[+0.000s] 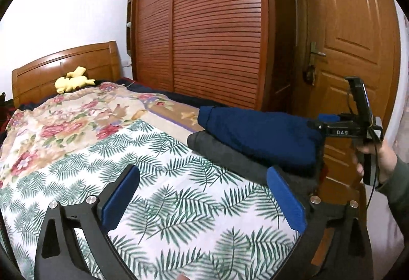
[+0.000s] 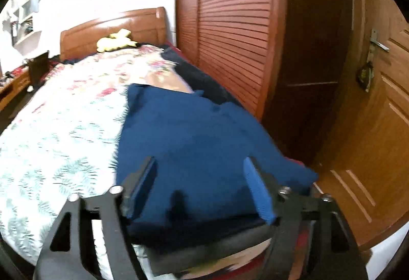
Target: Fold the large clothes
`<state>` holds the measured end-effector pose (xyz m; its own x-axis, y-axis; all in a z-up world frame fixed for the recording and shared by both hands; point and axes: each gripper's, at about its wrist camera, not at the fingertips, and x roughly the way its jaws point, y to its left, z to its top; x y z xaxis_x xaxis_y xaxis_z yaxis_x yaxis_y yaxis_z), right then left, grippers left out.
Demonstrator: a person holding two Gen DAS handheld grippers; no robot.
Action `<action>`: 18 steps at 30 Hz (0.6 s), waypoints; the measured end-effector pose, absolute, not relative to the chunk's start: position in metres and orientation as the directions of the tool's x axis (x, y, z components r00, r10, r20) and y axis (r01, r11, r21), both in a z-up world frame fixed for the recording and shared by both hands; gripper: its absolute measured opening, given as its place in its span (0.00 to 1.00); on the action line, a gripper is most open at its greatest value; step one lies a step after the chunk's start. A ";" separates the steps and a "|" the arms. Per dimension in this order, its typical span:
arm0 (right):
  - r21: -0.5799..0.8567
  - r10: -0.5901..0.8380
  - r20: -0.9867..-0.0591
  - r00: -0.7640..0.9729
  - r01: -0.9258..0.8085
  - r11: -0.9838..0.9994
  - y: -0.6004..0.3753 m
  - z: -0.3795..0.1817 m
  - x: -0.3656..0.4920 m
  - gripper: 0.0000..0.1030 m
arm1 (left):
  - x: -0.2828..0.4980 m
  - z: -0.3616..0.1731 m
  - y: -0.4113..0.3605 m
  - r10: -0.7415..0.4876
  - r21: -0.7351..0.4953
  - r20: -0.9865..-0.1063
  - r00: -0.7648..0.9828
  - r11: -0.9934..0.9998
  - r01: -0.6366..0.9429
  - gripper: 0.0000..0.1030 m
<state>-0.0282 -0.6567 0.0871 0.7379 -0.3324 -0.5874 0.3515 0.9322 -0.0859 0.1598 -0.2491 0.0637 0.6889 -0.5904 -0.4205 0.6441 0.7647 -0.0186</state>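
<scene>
A folded navy garment lies on top of a folded dark grey one at the bed's right edge. My left gripper hangs open over the leaf-print sheet, left of the pile, with nothing between its fingers. My right gripper stands open at the near end of the navy garment; the cloth fills the gap between its blue pads, which do not visibly squeeze it. From the left wrist view that right gripper sits at the pile's right end, held by a hand.
A floral quilt covers the far half of the bed, with a yellow plush toy by the wooden headboard. A louvred wardrobe and a wooden door stand close along the right. A low cabinet sits far left.
</scene>
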 end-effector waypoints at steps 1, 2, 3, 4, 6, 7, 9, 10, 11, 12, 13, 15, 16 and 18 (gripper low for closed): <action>-0.080 -0.320 -0.579 0.750 0.339 0.938 -0.644 0.088 -0.031 0.75 | 0.155 0.064 -0.244 -0.588 -0.017 -0.419 0.692 0.767 0.642 0.98; -0.076 -0.310 -0.575 0.757 0.328 0.942 -0.632 0.085 -0.028 0.76 | 0.152 0.063 -0.241 -0.586 -0.015 -0.417 0.695 0.769 0.639 0.99; -0.068 -0.294 -0.572 0.766 0.313 0.947 -0.621 0.085 -0.029 0.76 | 0.148 0.063 -0.236 -0.584 -0.014 -0.415 0.698 0.771 0.637 0.99; -0.061 -0.282 -0.571 0.771 0.303 0.951 -0.610 0.084 -0.031 0.77 | 0.144 0.064 -0.232 -0.581 -0.012 -0.413 0.701 0.773 0.634 0.99; -0.044 -0.259 -0.572 0.779 0.286 0.957 -0.594 0.080 -0.031 0.77 | 0.136 0.064 -0.222 -0.576 -0.014 -0.414 0.705 0.778 0.628 0.99; -0.033 -0.241 -0.572 0.784 0.272 0.962 -0.584 0.079 -0.031 0.77 | 0.132 0.063 -0.218 -0.571 -0.018 -0.418 0.707 0.783 0.622 0.99; -0.041 -0.234 -0.573 0.785 0.258 0.965 -0.565 0.075 -0.031 0.77 | 0.126 0.061 -0.210 -0.562 -0.028 -0.426 0.709 0.792 0.610 0.99; -0.048 -0.230 -0.573 0.787 0.249 0.967 -0.554 0.072 -0.030 0.77 | 0.123 0.060 -0.205 -0.559 -0.034 -0.429 0.710 0.795 0.605 0.99; -0.046 -0.221 -0.570 0.791 0.238 0.970 -0.546 0.070 -0.029 0.77 | 0.119 0.060 -0.199 -0.556 -0.040 -0.433 0.710 0.798 0.601 0.99; -0.038 -0.205 -0.568 0.797 0.224 0.974 -0.536 0.067 -0.029 0.77 | 0.116 0.058 -0.195 -0.553 -0.046 -0.438 0.708 0.801 0.597 0.99; -0.027 -0.185 -0.570 0.801 0.207 0.978 -0.525 0.064 -0.027 0.77 | 0.115 0.056 -0.192 -0.550 -0.049 -0.447 0.705 0.802 0.595 0.99; -0.016 -0.156 -0.577 0.802 0.180 0.984 -0.507 0.056 -0.022 0.77 | 0.112 0.052 -0.185 -0.532 -0.051 -0.462 0.709 0.815 0.578 0.99; -0.008 -0.133 -0.581 0.803 0.158 0.987 -0.496 0.051 -0.018 0.77 | 0.110 0.050 -0.180 -0.522 -0.055 -0.467 0.714 0.823 0.566 0.99; -0.001 -0.101 -0.583 0.806 0.124 0.992 -0.478 0.044 -0.013 0.77 | 0.110 0.047 -0.173 -0.502 -0.064 -0.482 0.718 0.837 0.543 0.99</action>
<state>-0.0125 -0.4777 0.0438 0.8062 -0.1012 -0.5829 0.1238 0.9923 -0.0010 0.1096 -0.1726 0.0468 0.7180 -0.5020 -0.4822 0.5428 0.8375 -0.0636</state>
